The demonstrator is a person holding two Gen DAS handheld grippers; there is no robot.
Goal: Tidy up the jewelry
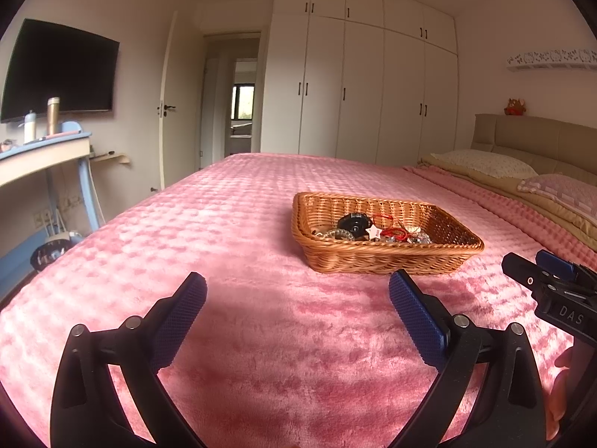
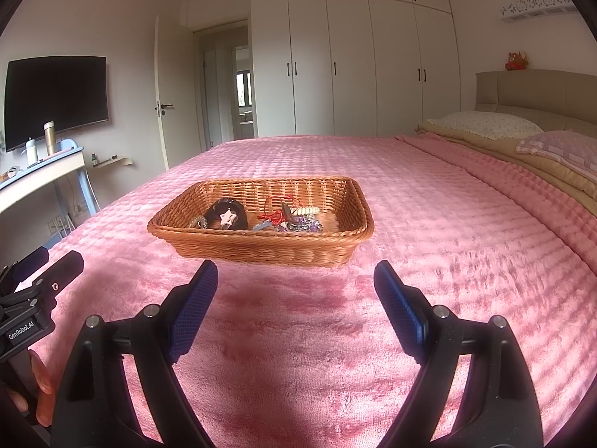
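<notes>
Jewelry lying tangled in wicker basket on pink bedspread.
Left gripper and right gripper hovering spread wide, gripping nothing, short of basket; probably light, snaggy, fragile pieces, calling for pinching one strand or band.

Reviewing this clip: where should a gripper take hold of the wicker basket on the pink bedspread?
Probably the near long rim of the shallow rectangular woven wicker basket, approached from above: that wall faces both open grippers, and the rim is thin enough for one pad inside, one outside.
</notes>
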